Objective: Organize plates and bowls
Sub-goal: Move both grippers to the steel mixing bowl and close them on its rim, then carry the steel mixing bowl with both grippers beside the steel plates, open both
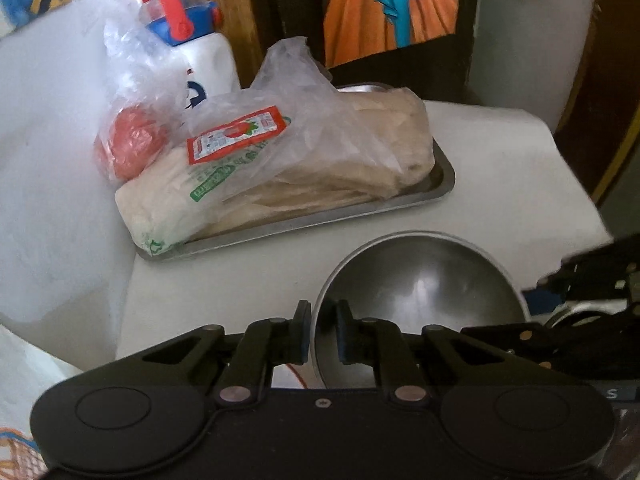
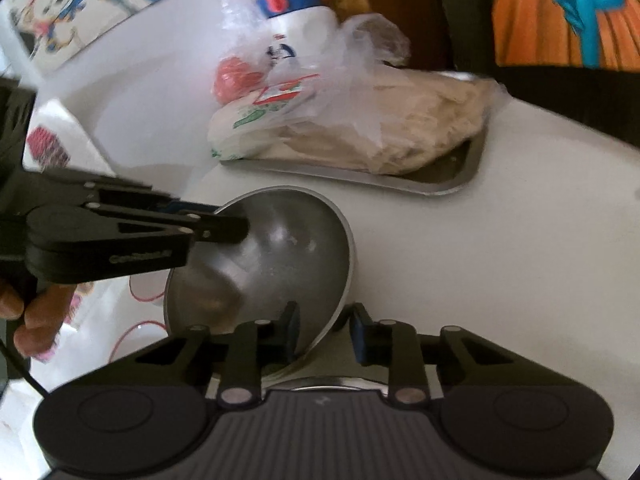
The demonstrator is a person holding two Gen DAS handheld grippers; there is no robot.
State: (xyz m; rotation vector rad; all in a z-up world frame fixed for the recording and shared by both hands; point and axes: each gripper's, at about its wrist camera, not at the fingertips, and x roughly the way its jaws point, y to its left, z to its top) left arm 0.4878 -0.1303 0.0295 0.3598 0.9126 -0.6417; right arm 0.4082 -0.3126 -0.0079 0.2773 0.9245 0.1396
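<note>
A steel bowl (image 1: pixel 420 280) rests on the white table (image 1: pixel 500 168). My left gripper (image 1: pixel 323 330) is shut on its near-left rim, one finger inside and one outside. In the right wrist view the same bowl (image 2: pixel 280 256) looks tipped. The left gripper (image 2: pixel 236 226) reaches in from the left and clamps the rim there. My right gripper (image 2: pixel 326 332) straddles the near rim, with its left finger inside the bowl. A gap shows between its blue right pad (image 2: pixel 358 338) and the rim.
Behind the bowl a steel tray (image 1: pixel 440 188) holds a plastic bag of flatbread (image 1: pixel 320 160). A bagged tomato (image 1: pixel 132 144) and a white bottle with a red-blue cap (image 1: pixel 212 64) stand beside it. Another steel rim (image 2: pixel 332 382) shows under the right gripper. The hand (image 2: pixel 32 320) holding the left gripper is at the left.
</note>
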